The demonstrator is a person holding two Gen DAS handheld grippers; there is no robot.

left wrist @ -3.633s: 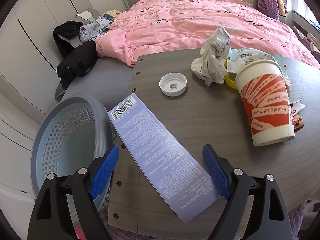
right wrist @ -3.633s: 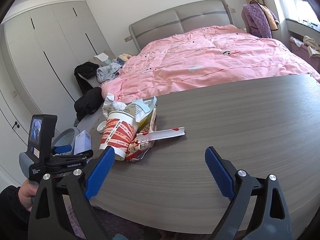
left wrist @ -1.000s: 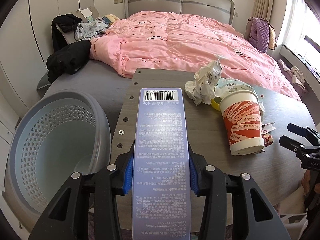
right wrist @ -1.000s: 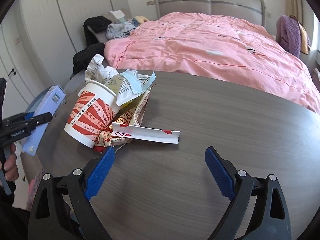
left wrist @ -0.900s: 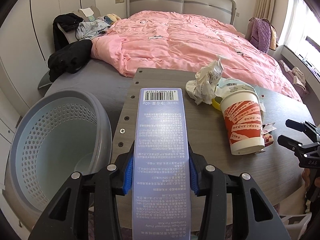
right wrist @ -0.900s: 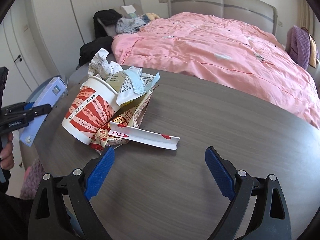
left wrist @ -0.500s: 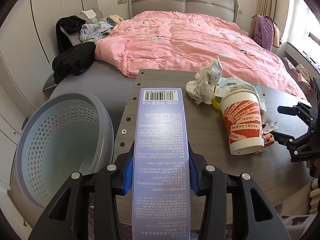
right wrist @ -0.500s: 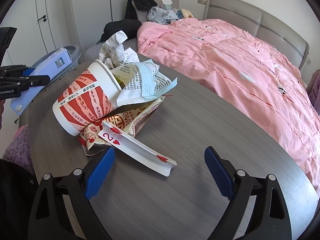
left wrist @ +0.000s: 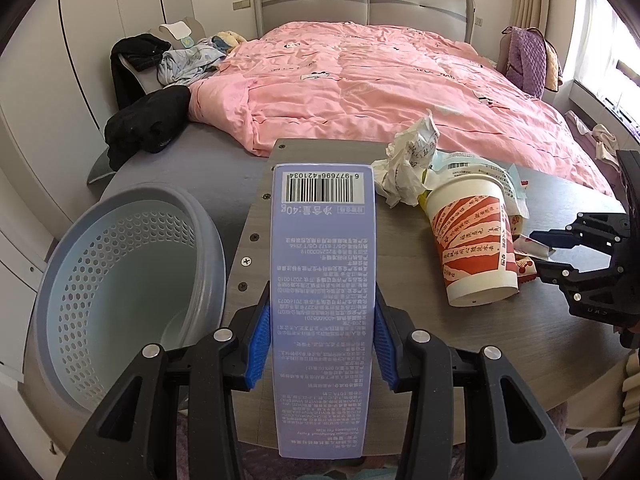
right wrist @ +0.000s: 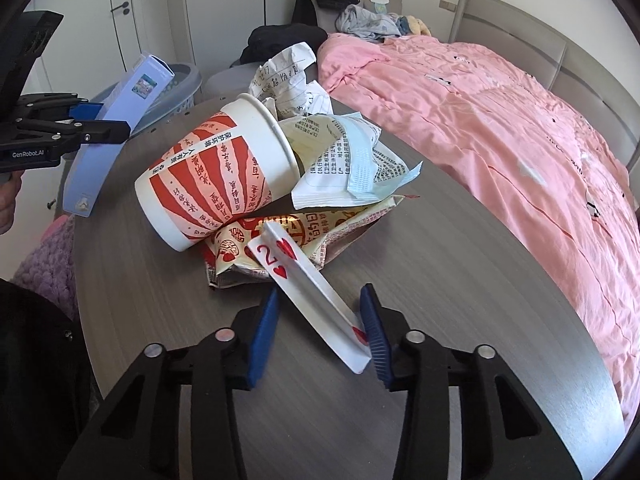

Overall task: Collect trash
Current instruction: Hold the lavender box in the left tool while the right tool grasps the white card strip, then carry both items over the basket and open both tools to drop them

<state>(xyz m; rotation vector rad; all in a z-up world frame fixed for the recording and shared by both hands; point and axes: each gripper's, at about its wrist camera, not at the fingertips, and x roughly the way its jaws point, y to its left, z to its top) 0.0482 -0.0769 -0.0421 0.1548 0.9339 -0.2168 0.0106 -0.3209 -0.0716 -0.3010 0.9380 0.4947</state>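
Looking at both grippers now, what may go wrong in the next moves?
The right gripper has only its right pad at the folded playing card; closing may push it aside. The card's far end lies on the snack wrapper, which may drag along. The left gripper holds the purple box over the table, beside the basket.

The setting is a home bedroom. A bed (left wrist: 360, 92) with a pink duvet (left wrist: 380, 80) and grey padded headboard (left wrist: 360, 4) fills the room. Left of the bed, clothes (left wrist: 160, 76) are heaped on a chair against white wardrobe doors (left wrist: 60, 60). At the bed's foot stands a grey wood-grain table (right wrist: 400, 340).
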